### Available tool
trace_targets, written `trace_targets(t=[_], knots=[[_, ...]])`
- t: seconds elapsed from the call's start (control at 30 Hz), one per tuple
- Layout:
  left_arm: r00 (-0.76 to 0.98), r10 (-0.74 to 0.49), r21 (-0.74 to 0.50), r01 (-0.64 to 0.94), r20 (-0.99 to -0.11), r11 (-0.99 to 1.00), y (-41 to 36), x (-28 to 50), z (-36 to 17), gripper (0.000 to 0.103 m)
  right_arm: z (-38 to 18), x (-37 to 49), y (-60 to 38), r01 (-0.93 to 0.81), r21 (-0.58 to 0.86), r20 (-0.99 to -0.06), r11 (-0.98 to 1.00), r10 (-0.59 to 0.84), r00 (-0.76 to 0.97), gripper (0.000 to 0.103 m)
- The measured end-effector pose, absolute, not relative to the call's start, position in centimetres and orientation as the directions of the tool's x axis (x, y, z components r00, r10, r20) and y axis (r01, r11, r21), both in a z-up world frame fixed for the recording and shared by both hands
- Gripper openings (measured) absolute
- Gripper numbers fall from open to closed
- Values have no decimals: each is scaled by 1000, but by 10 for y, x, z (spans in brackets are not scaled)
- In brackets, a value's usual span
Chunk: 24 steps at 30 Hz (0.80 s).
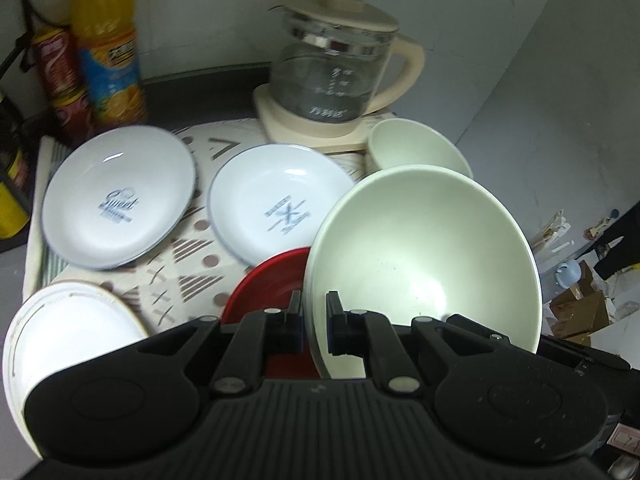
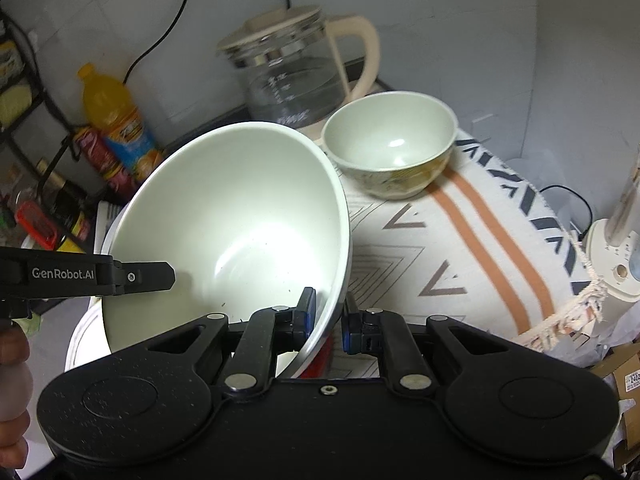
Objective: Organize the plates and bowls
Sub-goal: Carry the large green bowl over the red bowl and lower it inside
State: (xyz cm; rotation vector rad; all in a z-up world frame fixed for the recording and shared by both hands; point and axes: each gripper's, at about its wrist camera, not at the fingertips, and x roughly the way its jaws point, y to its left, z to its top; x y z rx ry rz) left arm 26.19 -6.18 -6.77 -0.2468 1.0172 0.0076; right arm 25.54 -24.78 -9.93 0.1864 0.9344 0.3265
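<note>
A large pale green bowl is tilted and held above the patterned cloth. My left gripper is shut on its near rim, one finger inside and one outside. My right gripper is shut on the rim at the opposite side; in the right wrist view the left gripper's finger shows across the bowl. Beneath the bowl lies a red plate. Two white blue-rimmed plates and a white brown-rimmed plate lie on the cloth. A small bowl stands upright by the kettle.
A glass kettle on a cream base stands at the back against the wall. An orange juice bottle and a red can stand back left. The table edge drops off at right, with boxes on the floor.
</note>
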Motion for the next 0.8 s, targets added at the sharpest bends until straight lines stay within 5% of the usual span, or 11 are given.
trace_targets(t=[0.8], knots=[[405,-89,-197,-233,-910,952,-37,248,-112,10,-125,262,-211,-280,205,-827,938,319,463,12]])
